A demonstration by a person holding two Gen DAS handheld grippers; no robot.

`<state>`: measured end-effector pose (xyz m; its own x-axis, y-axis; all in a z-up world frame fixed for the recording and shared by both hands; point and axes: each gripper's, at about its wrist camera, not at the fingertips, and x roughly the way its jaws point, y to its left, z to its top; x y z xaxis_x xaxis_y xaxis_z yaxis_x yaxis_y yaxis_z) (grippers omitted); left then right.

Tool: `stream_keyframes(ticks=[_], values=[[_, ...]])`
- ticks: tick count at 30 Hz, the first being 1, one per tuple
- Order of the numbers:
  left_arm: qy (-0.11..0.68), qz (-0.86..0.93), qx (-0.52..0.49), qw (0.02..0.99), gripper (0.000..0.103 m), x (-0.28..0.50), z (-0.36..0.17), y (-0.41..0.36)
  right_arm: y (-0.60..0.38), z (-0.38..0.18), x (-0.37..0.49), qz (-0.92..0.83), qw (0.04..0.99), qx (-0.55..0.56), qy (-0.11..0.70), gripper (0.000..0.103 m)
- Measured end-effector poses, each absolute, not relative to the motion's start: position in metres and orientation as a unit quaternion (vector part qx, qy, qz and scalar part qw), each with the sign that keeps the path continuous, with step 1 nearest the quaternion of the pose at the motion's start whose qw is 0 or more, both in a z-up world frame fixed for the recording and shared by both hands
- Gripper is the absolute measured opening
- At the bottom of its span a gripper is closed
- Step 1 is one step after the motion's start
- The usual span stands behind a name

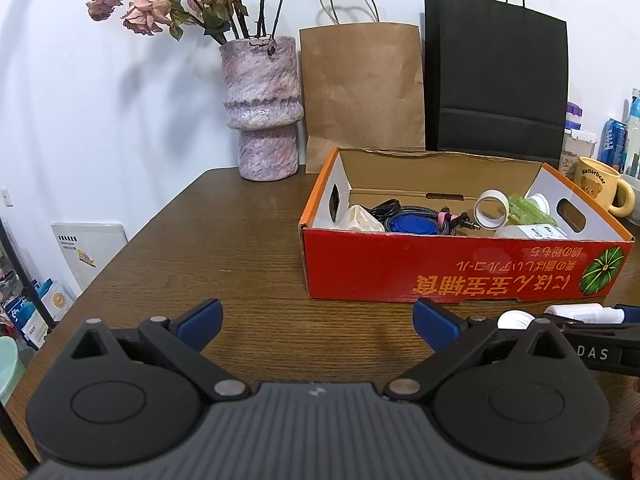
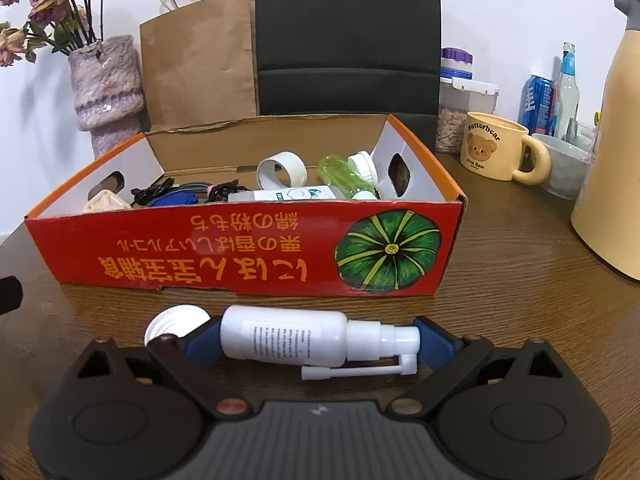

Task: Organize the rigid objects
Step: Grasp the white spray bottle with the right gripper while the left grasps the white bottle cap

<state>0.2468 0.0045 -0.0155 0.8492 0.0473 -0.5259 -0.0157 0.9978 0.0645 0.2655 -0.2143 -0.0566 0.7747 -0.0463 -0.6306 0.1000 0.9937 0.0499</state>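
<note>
A red cardboard box (image 2: 248, 252) with a pumpkin picture stands on the wooden table; it also shows in the left wrist view (image 1: 460, 268). Inside lie a tape roll (image 2: 282, 170), a green bottle (image 2: 344, 180), cables (image 2: 180, 194) and a white carton (image 2: 280, 196). A white spray bottle (image 2: 304, 340) lies sideways between the fingers of my right gripper (image 2: 316, 340), end to end against both pads, just in front of the box. A white cap (image 2: 176, 320) lies by its left finger. My left gripper (image 1: 318, 324) is open and empty over the table, left of the box front.
A marbled vase (image 1: 262, 108) with dried roses, a brown paper bag (image 1: 360, 92) and a black bag (image 1: 500, 76) stand behind the box. A yellow bear mug (image 2: 496, 148), a grey bowl (image 2: 564, 168), a can, bottles and a cream jug (image 2: 612, 152) stand right.
</note>
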Motion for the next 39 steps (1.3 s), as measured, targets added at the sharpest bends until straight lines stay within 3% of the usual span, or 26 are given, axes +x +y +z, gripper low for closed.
stream_keyframes(ticks=[19, 39], values=[[0.282, 0.001, 0.05, 0.958, 0.103, 0.249, -0.022, -0.026, -0.242, -0.038, 0.243, -0.008, 0.956, 0.038, 0.29, 0.098], [0.31, -0.036, 0.051, 0.949, 0.103, 0.256, -0.037, -0.109, -0.303, -0.03, 0.233, 0.002, 0.968, 0.048, 0.246, 0.098]])
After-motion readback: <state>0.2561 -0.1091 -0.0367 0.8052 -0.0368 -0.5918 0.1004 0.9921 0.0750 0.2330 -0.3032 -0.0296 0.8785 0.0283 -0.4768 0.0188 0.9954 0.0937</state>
